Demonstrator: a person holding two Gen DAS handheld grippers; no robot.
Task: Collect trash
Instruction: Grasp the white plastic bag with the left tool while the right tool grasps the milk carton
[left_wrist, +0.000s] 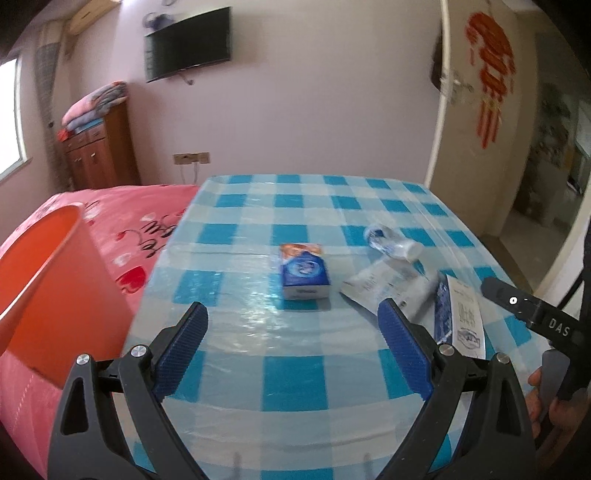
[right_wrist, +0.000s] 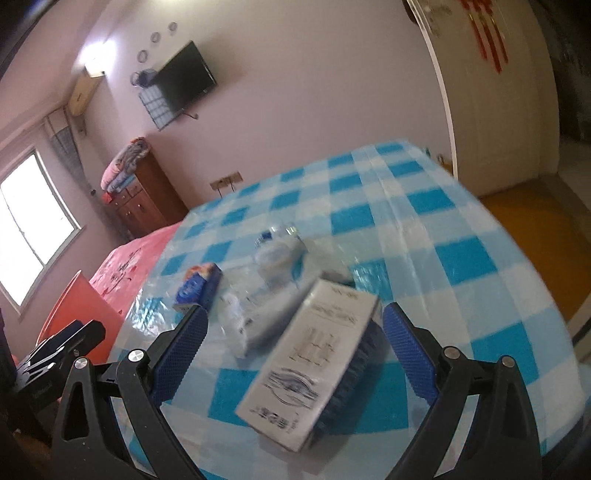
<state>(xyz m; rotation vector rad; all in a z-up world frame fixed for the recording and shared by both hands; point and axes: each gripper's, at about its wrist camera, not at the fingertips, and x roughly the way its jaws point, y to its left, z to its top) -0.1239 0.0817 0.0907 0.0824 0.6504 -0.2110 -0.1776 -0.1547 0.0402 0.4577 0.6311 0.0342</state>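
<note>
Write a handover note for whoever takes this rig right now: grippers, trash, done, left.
Left gripper: open, empty, above the near part of the checked table.
Right gripper: open, white carton between its fingers, not gripped.
Trash, all on the table: blue tissue pack, crumpled white wrapper, clear plastic bottle, white carton.
Orange bin: left of the table; its inside is not visible.
Done: nothing visibly collected.
Left: all four items.

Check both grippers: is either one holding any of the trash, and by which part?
Nothing is held. The left gripper is open above the table, and the right gripper is open around the white carton, not gripping it.
</note>
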